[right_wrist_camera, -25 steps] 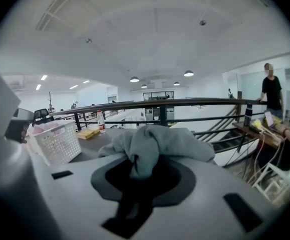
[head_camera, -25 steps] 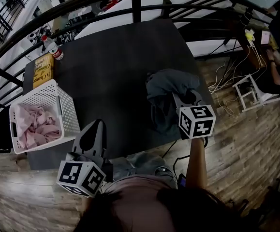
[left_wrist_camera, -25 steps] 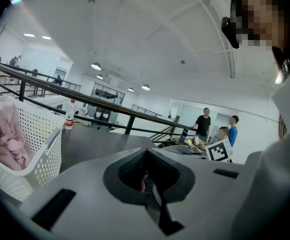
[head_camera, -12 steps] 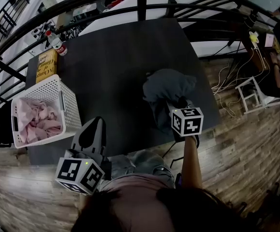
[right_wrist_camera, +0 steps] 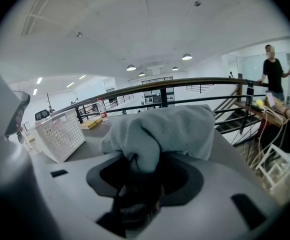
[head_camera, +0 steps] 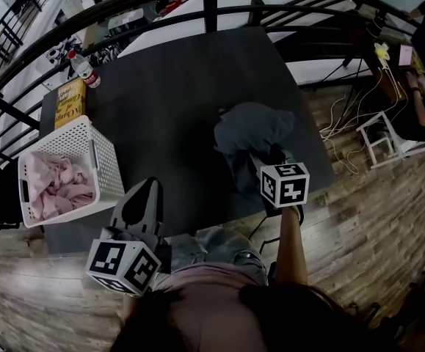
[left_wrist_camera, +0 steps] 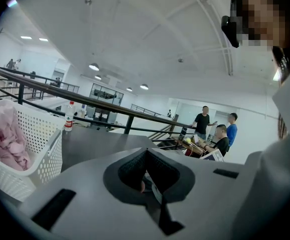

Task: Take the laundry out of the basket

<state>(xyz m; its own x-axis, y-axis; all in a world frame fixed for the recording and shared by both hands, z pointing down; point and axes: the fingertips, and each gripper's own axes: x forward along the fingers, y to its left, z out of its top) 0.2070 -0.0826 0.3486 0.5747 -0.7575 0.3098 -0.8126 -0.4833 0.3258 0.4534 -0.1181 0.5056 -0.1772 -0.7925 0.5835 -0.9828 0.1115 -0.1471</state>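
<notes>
Grey laundry (head_camera: 252, 127) was laid on the table (head_camera: 168, 86), one fold between the right gripper's (right_wrist_camera: 140, 170) just-opened jaws, forearm (head_camera: 293, 248) stretched forward. Pink laundry (head_camera: 58, 189) was heaped in the basket (head_camera: 102, 156). The left gripper (head_camera: 144, 191) was held closed, empty.

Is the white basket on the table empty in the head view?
No, the white basket holds a heap of crumpled pink laundry that covers its bottom.
</notes>
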